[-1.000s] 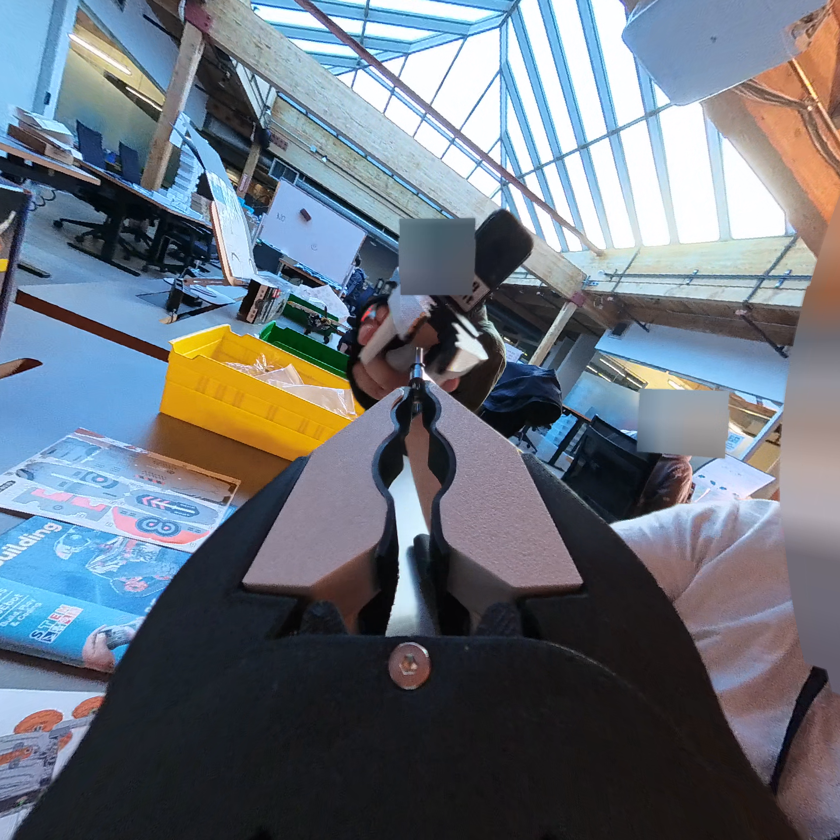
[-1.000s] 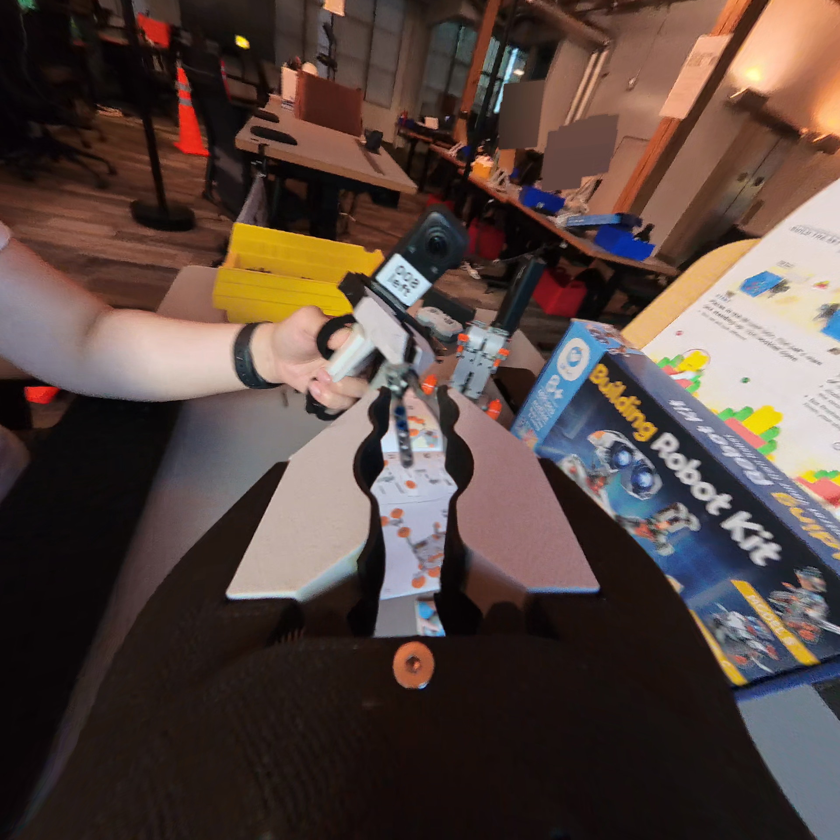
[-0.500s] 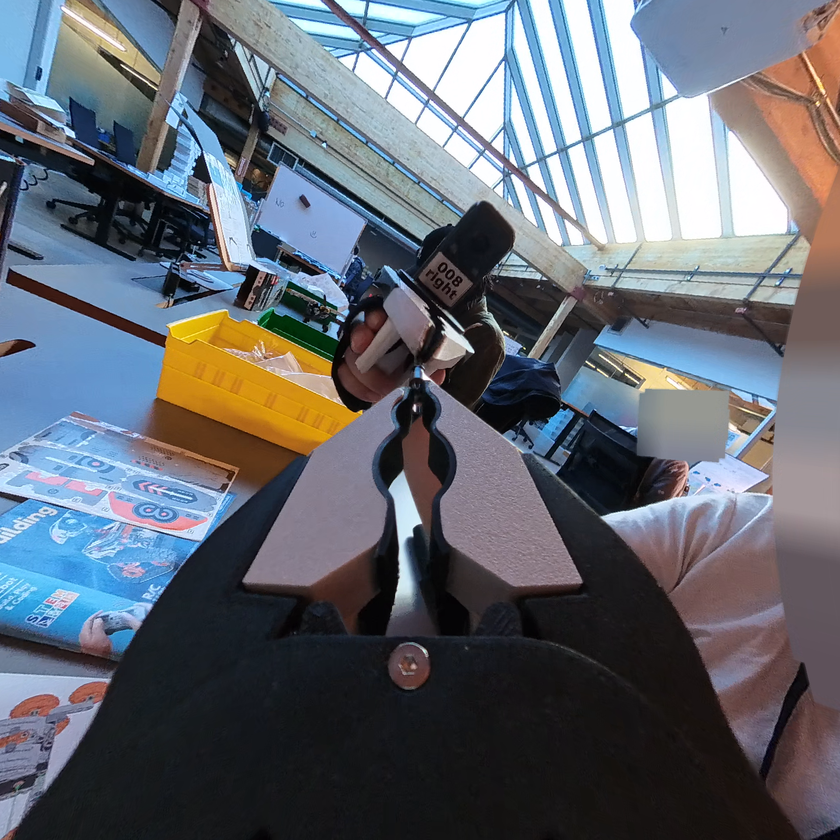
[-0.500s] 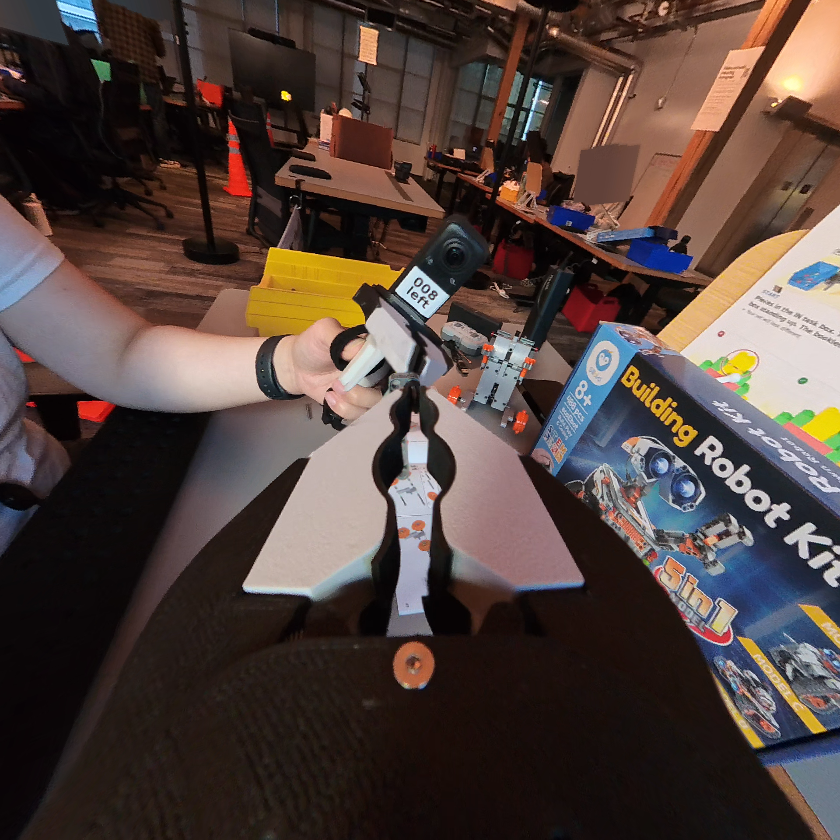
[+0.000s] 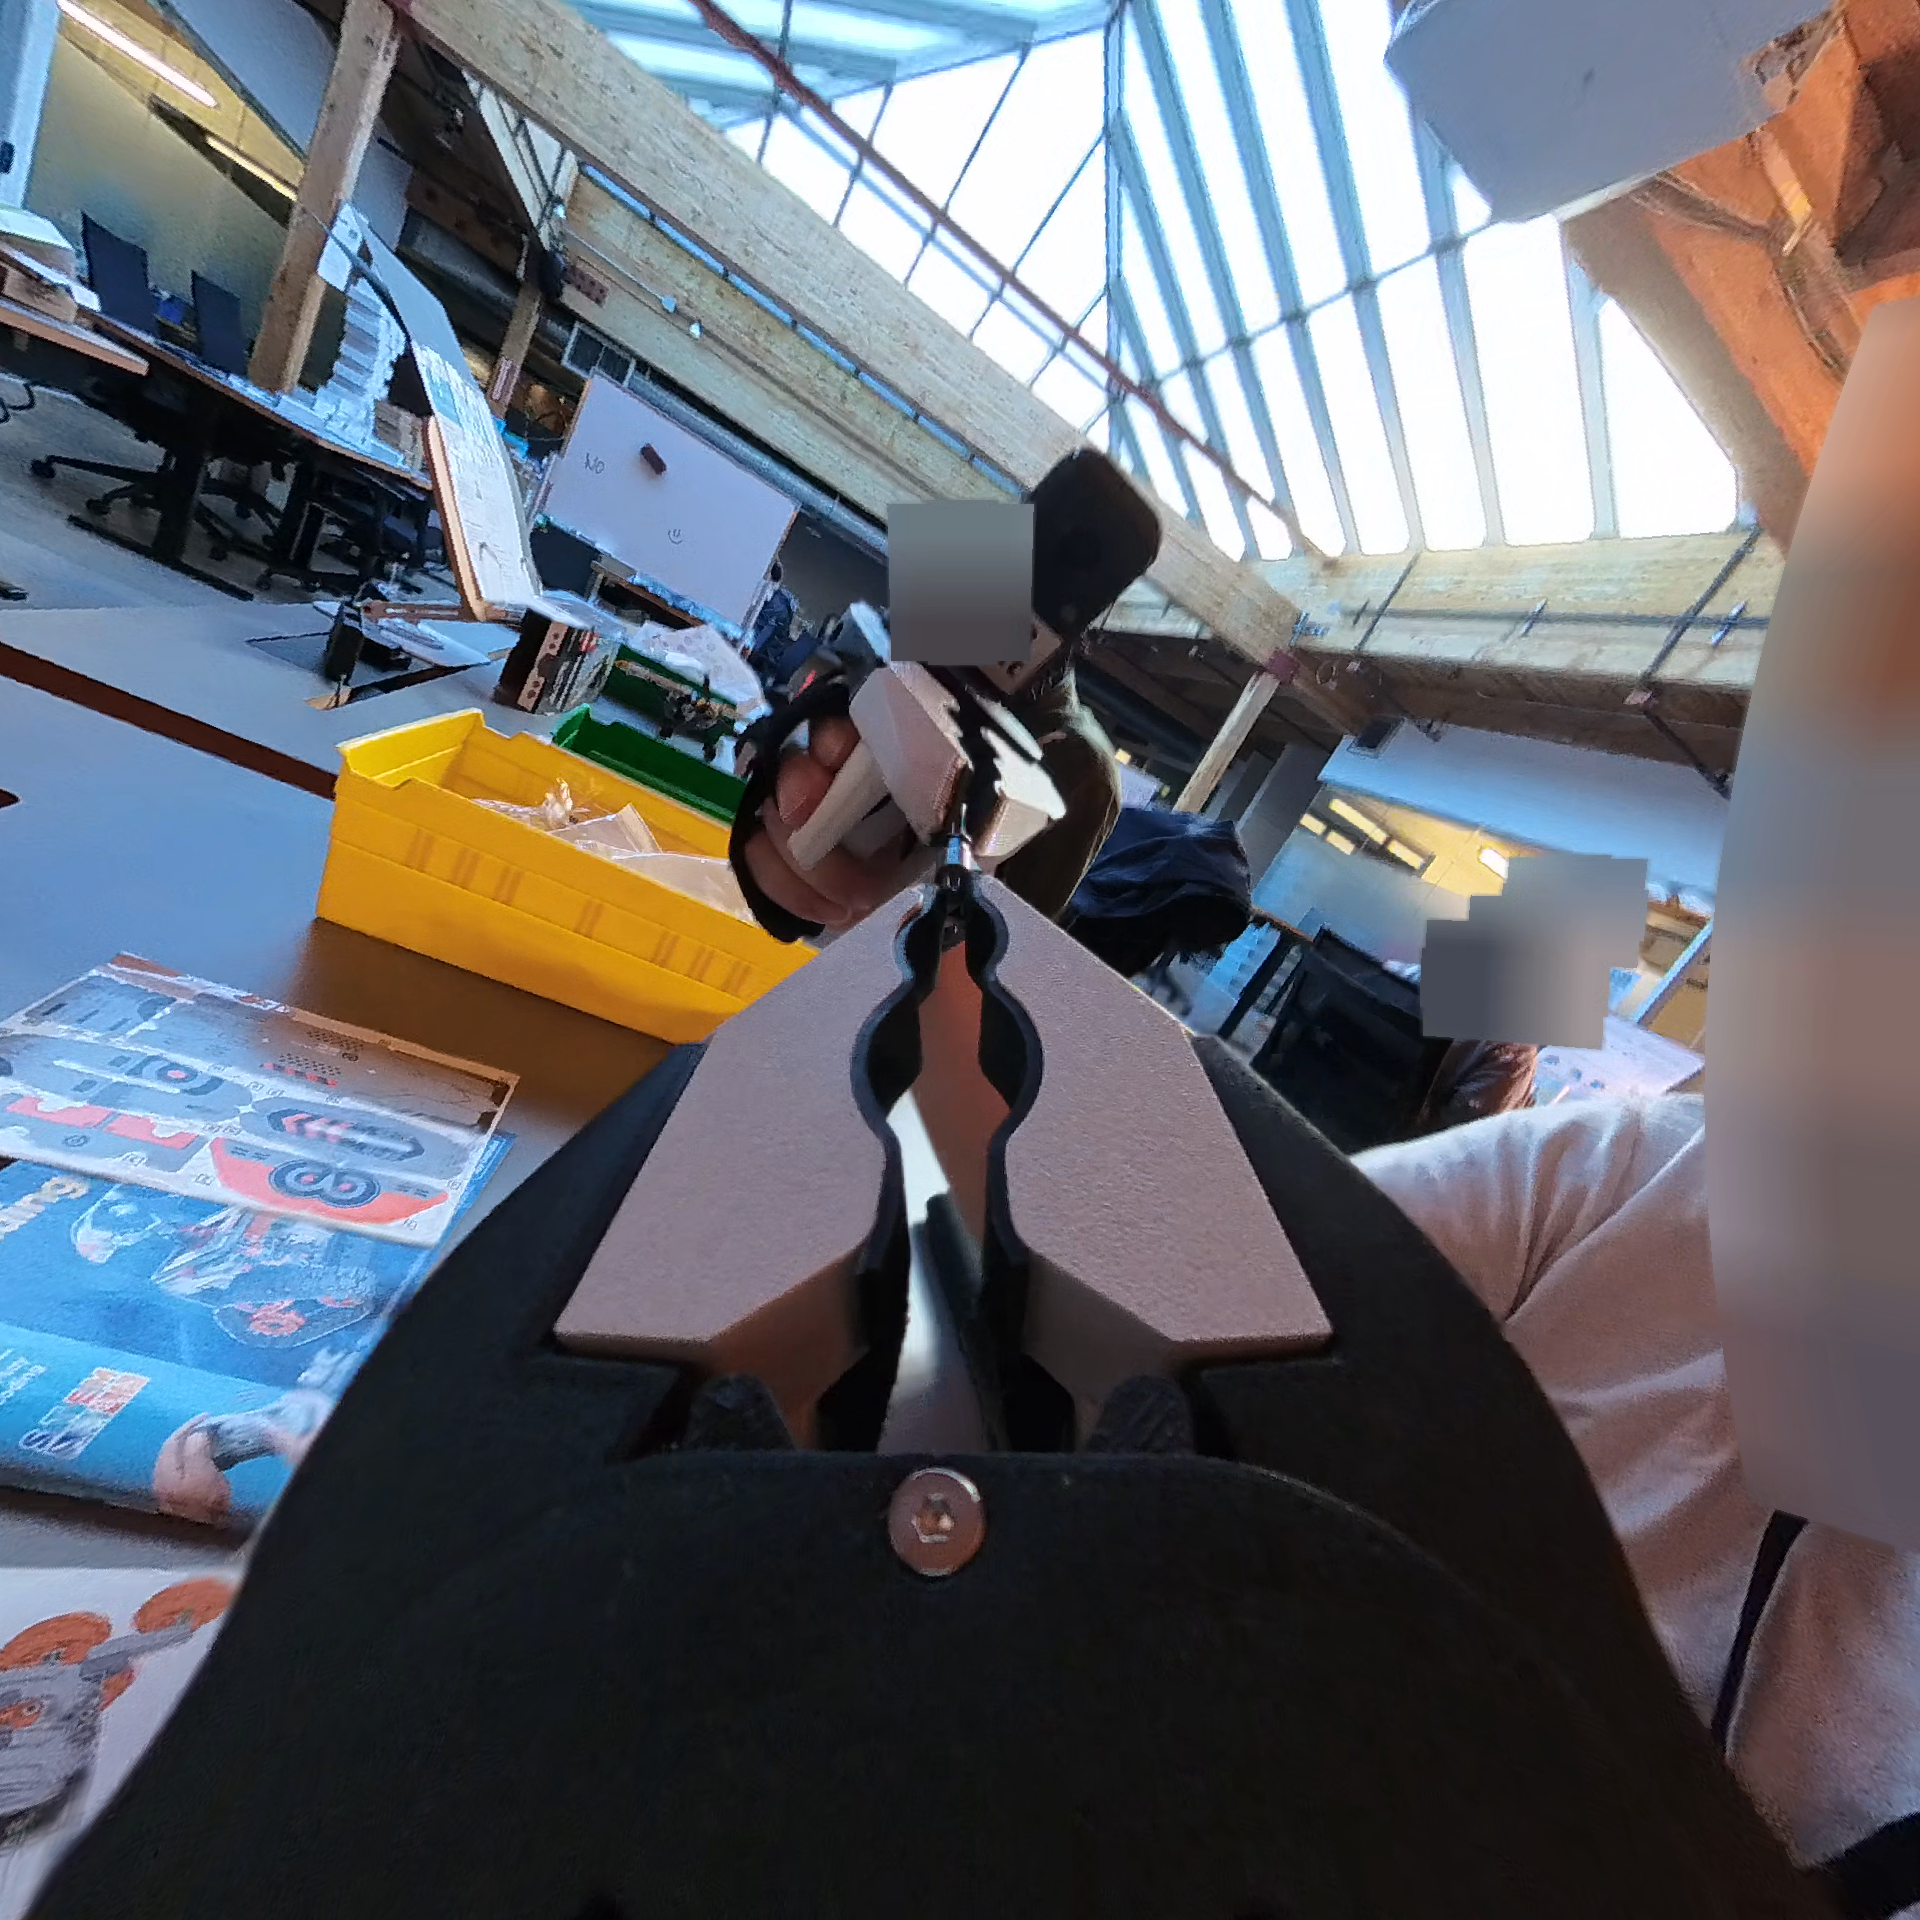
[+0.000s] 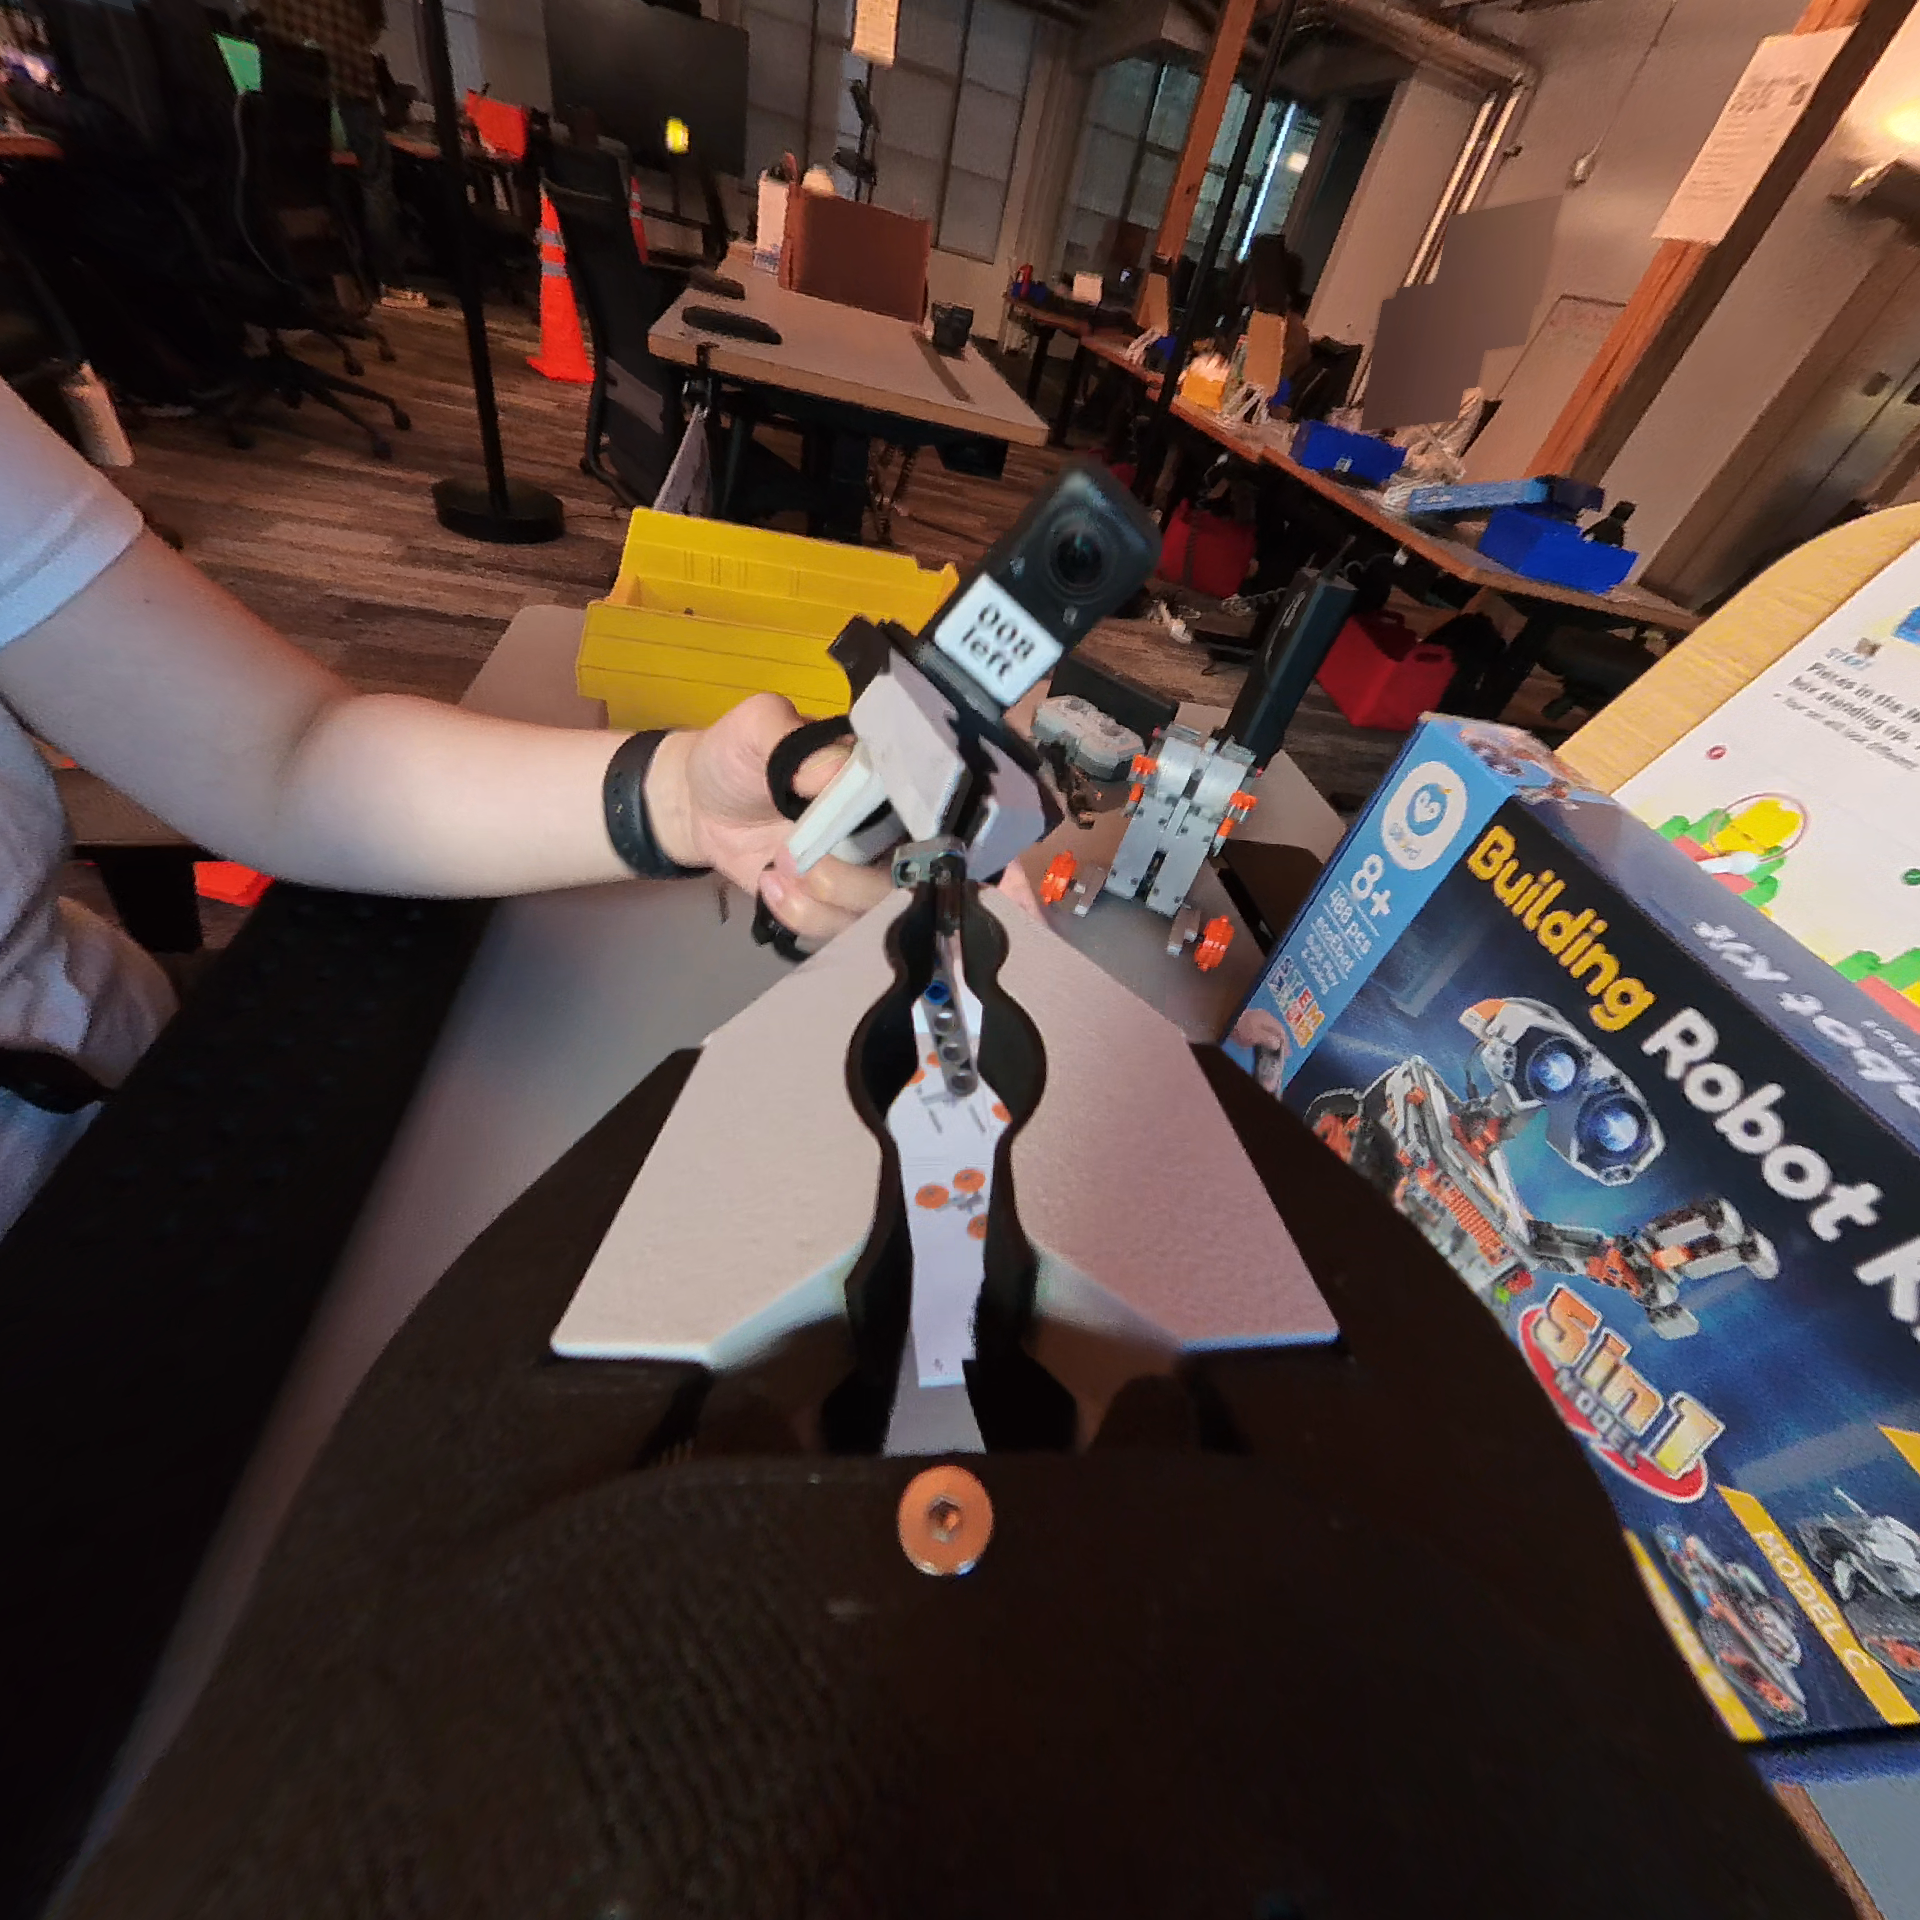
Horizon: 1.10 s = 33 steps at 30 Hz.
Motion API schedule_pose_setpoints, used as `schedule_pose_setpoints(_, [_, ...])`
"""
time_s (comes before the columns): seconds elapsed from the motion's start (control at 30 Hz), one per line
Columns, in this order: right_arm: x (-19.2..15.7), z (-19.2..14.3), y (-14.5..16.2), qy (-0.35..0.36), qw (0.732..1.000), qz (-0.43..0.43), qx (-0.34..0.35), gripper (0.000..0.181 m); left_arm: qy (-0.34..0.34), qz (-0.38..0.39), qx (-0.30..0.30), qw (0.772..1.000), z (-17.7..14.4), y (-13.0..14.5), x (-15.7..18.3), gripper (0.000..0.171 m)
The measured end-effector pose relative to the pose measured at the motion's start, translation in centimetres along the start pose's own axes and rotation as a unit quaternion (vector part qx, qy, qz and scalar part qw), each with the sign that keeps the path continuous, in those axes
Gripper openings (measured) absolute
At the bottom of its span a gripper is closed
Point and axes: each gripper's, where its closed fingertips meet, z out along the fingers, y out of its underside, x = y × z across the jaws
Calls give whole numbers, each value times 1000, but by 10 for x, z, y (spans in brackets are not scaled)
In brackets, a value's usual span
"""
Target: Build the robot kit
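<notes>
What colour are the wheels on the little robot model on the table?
Orange. The robot model shows best in the right wrist view.

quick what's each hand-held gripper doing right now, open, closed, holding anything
Left hand-held gripper: closed on one end of a small grey plastic building-kit piece.
Right hand-held gripper: closed on a grey holed plastic beam.

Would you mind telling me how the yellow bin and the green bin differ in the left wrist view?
The yellow bin stands nearer and shows its whole front wall; the green bin sits behind it, mostly hidden. The yellow bin holds clear plastic bags; the green bin's contents cannot be seen. Both are open-topped bins.
</notes>
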Motion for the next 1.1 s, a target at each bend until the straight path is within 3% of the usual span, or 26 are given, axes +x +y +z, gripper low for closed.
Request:
schedule_pose_setpoints(0.03, [-3,1,5,-6,1000,0,-18,2,-10,12,-22,1000,-2,5,-1,0])
schedule_pose_setpoints(0.13, [-9,6,19,-24,998,16,-63,3,-76,71,-100,989,-15,16,-10,32])
schedule_pose_setpoints(0.23, [-11,15,32,-32,994,19,-101,3,-127,168,-139,968,-23,16,-8,37])
schedule_pose_setpoints(0.4, [-22,26,40,-60,990,15,-124,3,-172,255,-217,926,-23,33,-10,21])
schedule_pose_setpoints(0.53, [-27,31,46,-70,987,9,-145,3,-158,249,-260,920,-20,51,-11,6])
schedule_pose_setpoints(0.77, [-28,38,66,-81,978,32,-190,2,-185,289,-322,882,-29,69,-25,4])
schedule_pose_setpoints(1.0, [-23,55,58,-68,983,28,-169,3,-208,302,-333,869,-45,61,-25,4])
schedule_pose_setpoints(1.07, [-19,53,49,-54,989,17,-139,13,-207,305,-325,871,-46,57,-23,3])
schedule_pose_setpoints(1.1, [-15,47,43,-37,991,17,-125,34,-211,302,-319,873,-49,54,-23,3])
